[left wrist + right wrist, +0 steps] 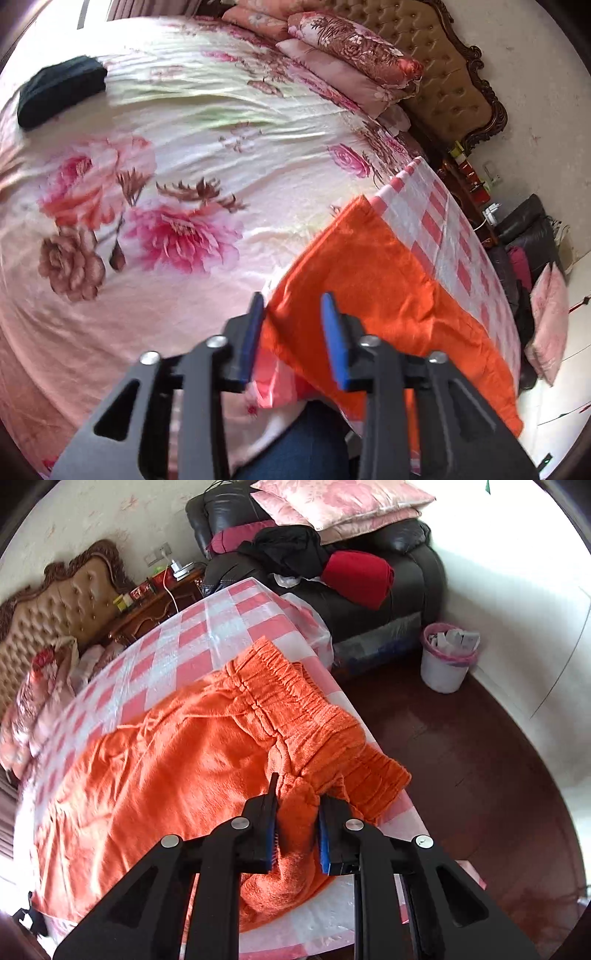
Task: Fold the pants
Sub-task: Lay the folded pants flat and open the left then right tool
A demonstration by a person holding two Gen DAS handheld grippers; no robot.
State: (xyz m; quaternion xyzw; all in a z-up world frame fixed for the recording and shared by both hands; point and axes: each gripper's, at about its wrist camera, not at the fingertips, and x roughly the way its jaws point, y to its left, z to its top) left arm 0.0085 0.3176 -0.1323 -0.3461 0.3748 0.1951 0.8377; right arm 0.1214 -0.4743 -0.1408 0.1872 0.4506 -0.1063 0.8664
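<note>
Orange pants (155, 775) lie lengthwise along the table (207, 627); right claw (295, 805) pinches the waistband end, left claw (291, 314) gapes empty over the other end.

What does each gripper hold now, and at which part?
The right gripper holds the orange pants by a bunched fold near the waistband. The left gripper is open and holds nothing.

We note that the orange pants (388, 295) are cut off at the lower right of the left wrist view, their waistband out of sight there. In the right wrist view, the right gripper (295, 812) covers the bunched fabric between its fingers, and the leg ends run off the left edge. The small items on the bedside table (147, 602) are too small to identify.
</note>
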